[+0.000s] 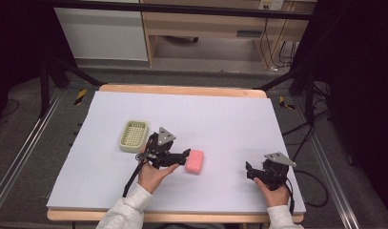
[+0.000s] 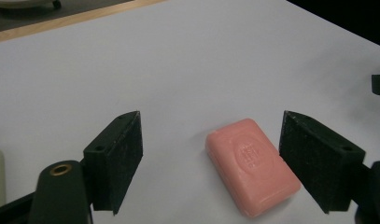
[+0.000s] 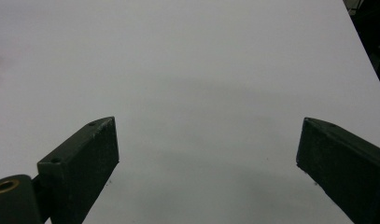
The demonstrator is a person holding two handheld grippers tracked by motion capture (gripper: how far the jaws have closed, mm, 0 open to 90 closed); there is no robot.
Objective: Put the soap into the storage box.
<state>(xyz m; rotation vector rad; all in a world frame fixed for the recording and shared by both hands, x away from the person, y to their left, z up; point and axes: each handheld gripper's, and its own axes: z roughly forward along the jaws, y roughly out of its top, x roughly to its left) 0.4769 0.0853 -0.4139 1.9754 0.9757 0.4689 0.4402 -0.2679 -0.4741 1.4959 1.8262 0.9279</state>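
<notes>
A pink bar of soap [image 1: 195,161] is seen lying flat on the white worktop [image 1: 220,119], a little toward the near edge and roughly midway between the left and right edges, with a round stamp pressed into its top face. In the left gripper view the soap [image 2: 251,164] is framed between the two black jaws, which are spread wide; it lies nearer the jaw on that view's right but is touched by neither. The left gripper [image 1: 186,154] is held by the left hand [image 1: 153,175] just beside the soap's left end, its grey three-cornered plate turned upward. Nothing is found standing between the jaws and the bar. Just behind and to the left of that gripper, a pale green soap dish [image 1: 134,136] with a ribbed grid floor is set on the worktop, apart from the soap. Well away toward the near right corner, the right gripper [image 1: 249,171] is held low by the right hand [image 1: 273,191], and its jaws are likewise seen wide apart over bare white surface, with nothing between them. A wooden rim is visible along the far edge, and cables are trailed across the floor at the right.
</notes>
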